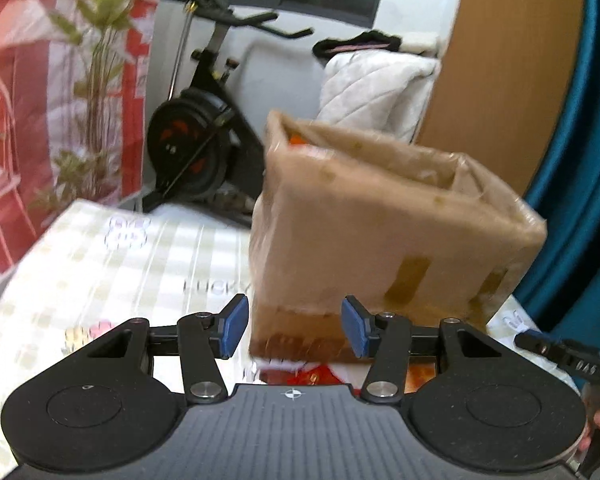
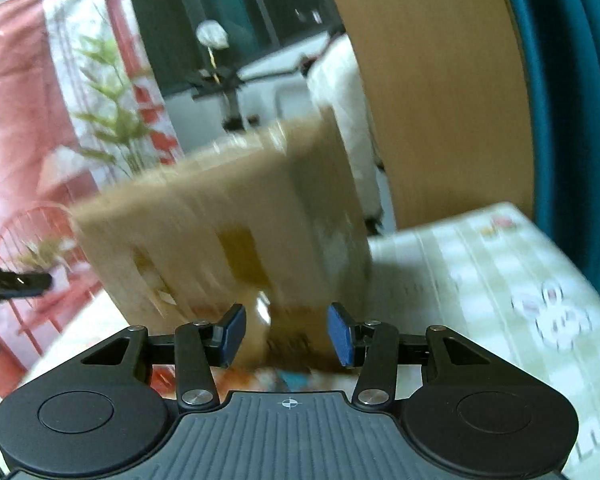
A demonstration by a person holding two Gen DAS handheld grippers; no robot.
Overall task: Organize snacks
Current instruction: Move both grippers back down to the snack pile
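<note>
A brown cardboard box (image 1: 380, 216), open at the top and patched with strips of darker tape, stands on the checked surface (image 1: 100, 256); something orange shows inside its far corner. Both views are blurred. My left gripper (image 1: 295, 330) tilts down toward the box's lower edge, jaws spread with nothing between the blue pads (image 1: 236, 326); the box sits just ahead of them. My right gripper (image 2: 287, 336) tilts down likewise, jaws parted and empty, the box's taped side right in front. Colourful snack packets (image 1: 320, 376) lie beneath my left jaws, below the box
</note>
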